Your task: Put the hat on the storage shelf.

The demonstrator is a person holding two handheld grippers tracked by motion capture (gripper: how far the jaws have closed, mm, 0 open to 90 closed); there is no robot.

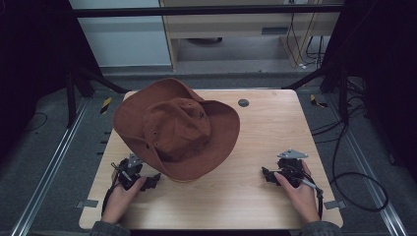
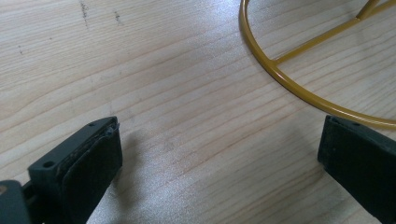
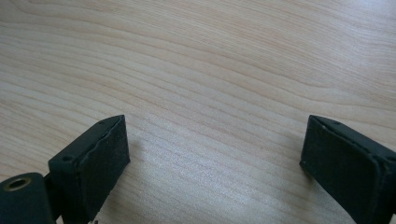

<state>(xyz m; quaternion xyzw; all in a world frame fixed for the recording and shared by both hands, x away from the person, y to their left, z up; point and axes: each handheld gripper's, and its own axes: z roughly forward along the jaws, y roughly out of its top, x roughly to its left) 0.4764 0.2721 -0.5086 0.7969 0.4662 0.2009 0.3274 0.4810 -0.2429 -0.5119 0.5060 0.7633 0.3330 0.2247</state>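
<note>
High view shows my left gripper (image 1: 153, 181) and right gripper (image 1: 268, 175) both wide apart and holding nothing, so the brown hat (image 1: 177, 129) on its yellow wire stand (image 2: 299, 88) looks untouched.

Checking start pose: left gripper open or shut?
Open. The left gripper has its jaws spread wide over bare table, nothing between them.

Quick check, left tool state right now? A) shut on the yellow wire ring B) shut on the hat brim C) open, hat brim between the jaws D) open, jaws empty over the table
D: the left gripper view shows the left tool with jaws wide apart and bare wooden table between them; the yellow wire ring lies ahead, ungrasped.
</note>
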